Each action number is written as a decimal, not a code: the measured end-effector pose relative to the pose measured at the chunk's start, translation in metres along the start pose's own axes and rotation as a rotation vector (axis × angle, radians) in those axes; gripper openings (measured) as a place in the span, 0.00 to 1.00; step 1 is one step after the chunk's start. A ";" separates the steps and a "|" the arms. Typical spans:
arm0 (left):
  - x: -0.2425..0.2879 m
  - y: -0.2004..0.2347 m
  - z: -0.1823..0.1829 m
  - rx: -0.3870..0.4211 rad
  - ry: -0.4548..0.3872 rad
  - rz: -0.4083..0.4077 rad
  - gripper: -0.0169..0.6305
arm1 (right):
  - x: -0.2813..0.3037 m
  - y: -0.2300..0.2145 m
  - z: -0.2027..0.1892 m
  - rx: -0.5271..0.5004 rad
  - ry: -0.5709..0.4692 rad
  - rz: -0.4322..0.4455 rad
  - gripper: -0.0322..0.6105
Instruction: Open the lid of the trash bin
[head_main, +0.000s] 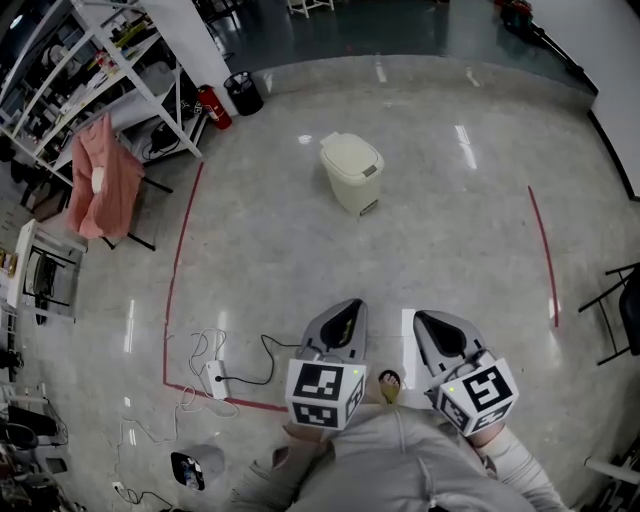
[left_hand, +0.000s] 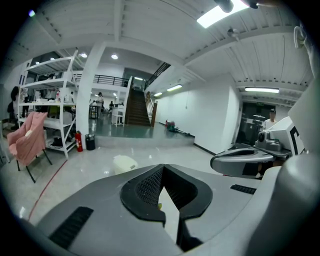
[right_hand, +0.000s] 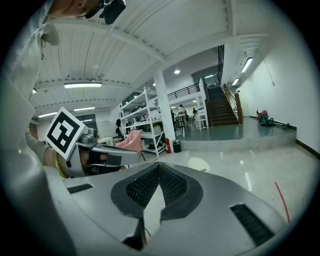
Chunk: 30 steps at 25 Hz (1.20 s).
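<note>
Both grippers were held low near the person's body, well apart from the trash bin (head_main: 351, 172).
- Left gripper (head_main: 343, 318): jaws closed tip to tip, nothing between them.
- Right gripper (head_main: 436, 328): same, jaws together and empty.
- The bin was cream, standing upright on the polished floor (head_main: 450, 230) ahead of the grippers, lid down. It sat inside the red tape line (head_main: 178, 262).
- Left gripper view: the bin showed just above the jaw tips, slightly left.
- Right gripper view: the bin showed ahead, slightly right of the tips.
- Far left: white shelving rack (head_main: 120, 70), fire extinguisher (head_main: 212, 107), small black bin (head_main: 243, 93), pink cloth (head_main: 98, 175) over a chair.
- A power strip (head_main: 214, 380) with cables lay on the floor left of the left gripper.
</note>
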<state>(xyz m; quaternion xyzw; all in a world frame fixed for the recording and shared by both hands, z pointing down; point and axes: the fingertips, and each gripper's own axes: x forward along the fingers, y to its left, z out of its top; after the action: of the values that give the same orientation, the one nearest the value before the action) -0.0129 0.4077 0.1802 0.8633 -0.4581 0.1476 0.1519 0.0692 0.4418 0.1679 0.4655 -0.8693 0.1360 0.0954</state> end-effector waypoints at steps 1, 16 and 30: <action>0.006 0.002 0.002 0.000 0.001 -0.007 0.03 | 0.004 -0.004 0.002 0.000 0.003 -0.003 0.05; 0.115 0.071 0.045 0.029 0.050 -0.104 0.03 | 0.124 -0.068 0.051 -0.008 0.029 -0.047 0.05; 0.190 0.163 0.086 0.079 0.092 -0.179 0.03 | 0.238 -0.101 0.096 0.012 0.028 -0.112 0.05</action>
<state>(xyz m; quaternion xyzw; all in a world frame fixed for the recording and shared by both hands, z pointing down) -0.0374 0.1445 0.1973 0.8984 -0.3655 0.1908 0.1511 0.0198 0.1706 0.1620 0.5119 -0.8397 0.1420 0.1125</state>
